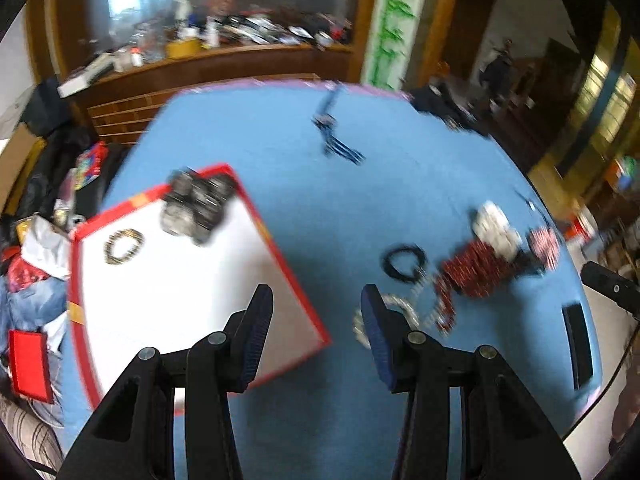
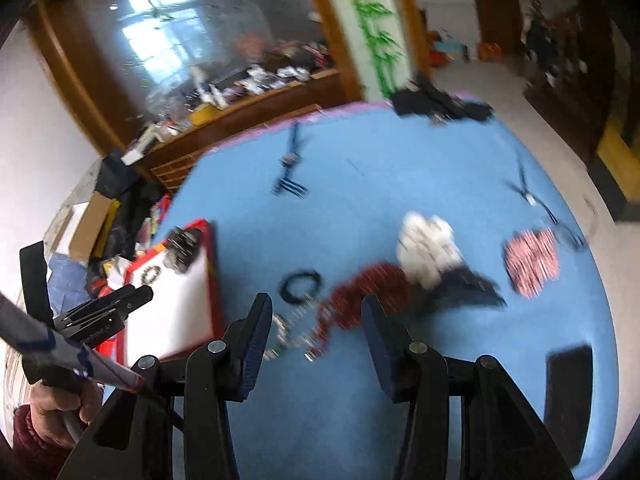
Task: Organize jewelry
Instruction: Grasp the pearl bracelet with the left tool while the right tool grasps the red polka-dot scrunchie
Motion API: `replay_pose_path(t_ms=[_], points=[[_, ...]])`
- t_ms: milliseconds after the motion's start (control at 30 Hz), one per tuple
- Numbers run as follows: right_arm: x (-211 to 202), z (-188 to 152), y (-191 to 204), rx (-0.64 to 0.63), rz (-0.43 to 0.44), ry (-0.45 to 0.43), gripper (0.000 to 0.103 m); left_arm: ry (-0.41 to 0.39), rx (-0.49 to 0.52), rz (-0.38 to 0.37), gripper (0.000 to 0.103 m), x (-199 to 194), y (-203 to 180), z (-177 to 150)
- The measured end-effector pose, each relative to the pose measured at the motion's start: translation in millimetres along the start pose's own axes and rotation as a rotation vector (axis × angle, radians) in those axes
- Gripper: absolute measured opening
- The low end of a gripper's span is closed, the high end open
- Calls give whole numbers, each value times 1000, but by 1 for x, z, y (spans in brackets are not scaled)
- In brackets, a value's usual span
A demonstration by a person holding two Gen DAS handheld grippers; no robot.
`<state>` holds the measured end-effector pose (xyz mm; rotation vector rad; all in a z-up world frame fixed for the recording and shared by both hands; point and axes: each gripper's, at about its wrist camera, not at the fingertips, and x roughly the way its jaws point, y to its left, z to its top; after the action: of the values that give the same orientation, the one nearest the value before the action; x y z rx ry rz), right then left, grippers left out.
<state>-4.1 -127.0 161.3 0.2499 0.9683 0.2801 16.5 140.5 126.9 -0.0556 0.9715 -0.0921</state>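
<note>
A white tray with a red rim [image 1: 280,256] lies on the blue table; a beaded bracelet [image 1: 124,246] and a dark grey jewelry pile [image 1: 196,208] lie in it. It also shows in the right wrist view [image 2: 214,264]. Loose on the table: a black bracelet [image 1: 404,262] [image 2: 300,284], a silver chain [image 1: 400,308] [image 2: 292,332], a dark red bead necklace [image 1: 476,272] [image 2: 360,296], a white bead pile [image 1: 496,228] [image 2: 428,248] and a pink-red piece [image 2: 532,264]. My left gripper [image 1: 316,320] is open above the tray's corner. My right gripper [image 2: 316,320] is open above the silver chain.
A blue hair clip [image 1: 336,136] [image 2: 290,172] lies at the table's far side. Black cloth [image 2: 440,104] sits at the far edge, a black block [image 2: 568,384] at the near right. Scissors-like tool [image 2: 528,196] lies at the right. A cluttered wooden counter [image 1: 200,64] stands behind.
</note>
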Motion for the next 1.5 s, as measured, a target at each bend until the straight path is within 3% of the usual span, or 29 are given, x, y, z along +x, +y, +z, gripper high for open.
replay_pose_path(t_ms=[267, 567, 667, 700, 733, 800, 900, 1100, 1333, 1500], points=[[0, -31, -37, 52, -36, 82, 50, 138, 158, -115, 44, 48, -56, -37], [-7, -39, -53, 37, -42, 89, 50, 217, 245, -110, 43, 94, -79, -51], [-7, -39, -61, 56, -47, 95, 50, 190, 273, -75, 39, 101, -86, -47], [-7, -38, -63, 58, -47, 95, 50, 189, 280, -68, 35, 103, -88, -45], [-7, -38, -64, 58, -47, 96, 50, 194, 283, -68, 22, 107, -89, -43], [-6, -37, -67, 63, -46, 97, 50, 197, 270, -73, 11, 115, -89, -41], [-3, -35, -69, 64, -42, 105, 50, 180, 268, -52, 11, 115, -92, -42], [19, -25, -70, 96, 5, 143, 50, 201, 180, -87, 11, 99, -81, -58], [74, -3, -60, 141, 59, 195, 50, 175, 132, -103, 11, 68, -74, -69], [119, 14, -56, 147, 27, 215, 50, 138, 101, -84, 11, 48, -64, -65]])
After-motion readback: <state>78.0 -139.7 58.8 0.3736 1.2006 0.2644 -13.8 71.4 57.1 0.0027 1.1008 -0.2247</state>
